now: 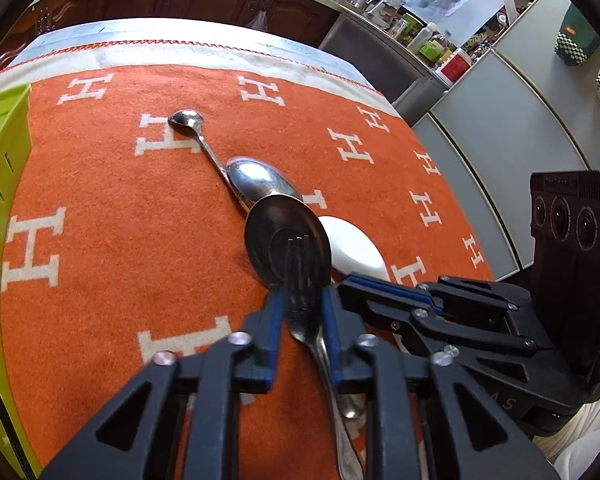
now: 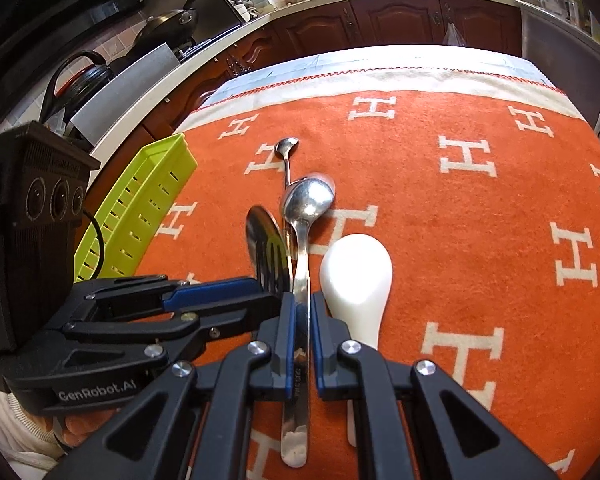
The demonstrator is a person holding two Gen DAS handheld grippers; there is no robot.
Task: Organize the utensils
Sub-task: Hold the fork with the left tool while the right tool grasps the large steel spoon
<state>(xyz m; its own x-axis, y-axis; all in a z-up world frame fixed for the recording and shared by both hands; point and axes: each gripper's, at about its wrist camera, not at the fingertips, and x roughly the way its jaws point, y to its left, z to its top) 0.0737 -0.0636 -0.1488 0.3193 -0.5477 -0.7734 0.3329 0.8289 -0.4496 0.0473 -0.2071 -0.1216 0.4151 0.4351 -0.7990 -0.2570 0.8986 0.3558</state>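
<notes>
My left jaws (image 1: 303,312) clamp a fork (image 1: 300,280), right jaws (image 2: 300,312) a spoon (image 2: 306,216); "GenRobot.AI" marks the left unit; H-lettered orange cloth (image 2: 460,240).

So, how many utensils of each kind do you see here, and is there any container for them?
Metal spoons: 3 (small spoon, large spoon, dark spoon)
Metal fork: 1
White spoon: 1
Green basket: 1
Total: 5 utensils and 1 container
</notes>
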